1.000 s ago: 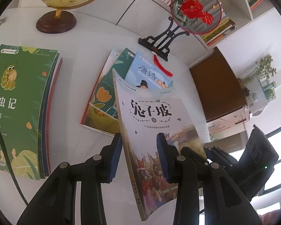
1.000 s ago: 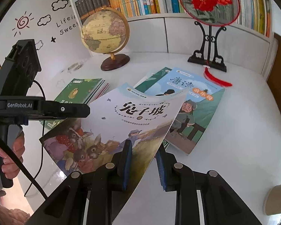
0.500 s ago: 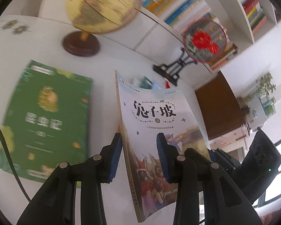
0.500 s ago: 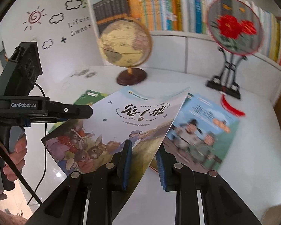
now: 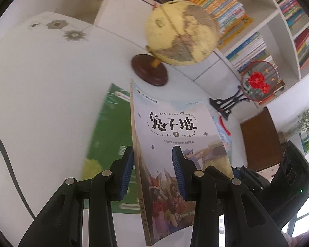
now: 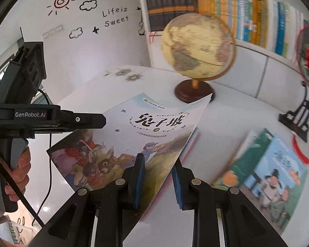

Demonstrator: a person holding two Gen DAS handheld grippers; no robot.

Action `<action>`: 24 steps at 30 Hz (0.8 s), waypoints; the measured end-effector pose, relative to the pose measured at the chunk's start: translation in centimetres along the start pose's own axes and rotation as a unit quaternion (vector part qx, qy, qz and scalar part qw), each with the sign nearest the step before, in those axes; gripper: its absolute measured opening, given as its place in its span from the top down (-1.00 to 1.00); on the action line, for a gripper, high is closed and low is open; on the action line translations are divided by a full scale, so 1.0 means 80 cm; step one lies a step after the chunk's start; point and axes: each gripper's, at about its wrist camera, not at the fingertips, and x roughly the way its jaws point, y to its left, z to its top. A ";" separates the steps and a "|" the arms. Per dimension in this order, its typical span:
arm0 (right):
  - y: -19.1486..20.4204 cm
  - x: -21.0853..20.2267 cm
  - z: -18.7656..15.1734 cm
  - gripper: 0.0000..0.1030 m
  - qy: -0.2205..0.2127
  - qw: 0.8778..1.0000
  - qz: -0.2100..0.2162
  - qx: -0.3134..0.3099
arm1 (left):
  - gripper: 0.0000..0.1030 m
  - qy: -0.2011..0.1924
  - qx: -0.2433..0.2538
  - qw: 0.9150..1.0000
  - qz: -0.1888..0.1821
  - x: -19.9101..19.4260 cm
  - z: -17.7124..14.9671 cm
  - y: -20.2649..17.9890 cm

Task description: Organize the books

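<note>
Desk [image 6: 226, 111]: white, carrying everything here. Its far edge runs under the bookshelf [image 6: 216, 4]. Nothing on it blocks a set-down, but it looks glossy, so a thin book laid askew may slide.
Globe [image 5: 181, 33]: stands near the desk's far edge, just beyond the green pile. A high or long swing of the carried book's top corner could knock it.
Green pile [image 5: 113, 135]: flat on the desk toward its left side, just under and left of the carried book. It is the likely landing spot. It is blurred in the left wrist view, so how square its edges lie is hard to tell.
Loose books [image 6: 265, 168]: fanned on the desk toward its right side, well apart from the green pile.
Rabbit book [image 6: 138, 135]: off the desk, held tilted between both tools. The risk is the soft cover bowing or tearing if the two hands drift apart or twist unevenly.
Left gripper [image 5: 152, 170]: narrow, clamped at the spine edge.
Right gripper [image 6: 158, 177]: narrow, nipping the cover's opposite edge. A grip this shallow could let the page slip out.
</note>
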 end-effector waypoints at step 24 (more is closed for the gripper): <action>-0.012 0.090 -0.023 0.03 0.115 0.984 0.004 0.137 | 0.10 0.084 -0.003 0.988 0.130 0.044 -0.007 0.051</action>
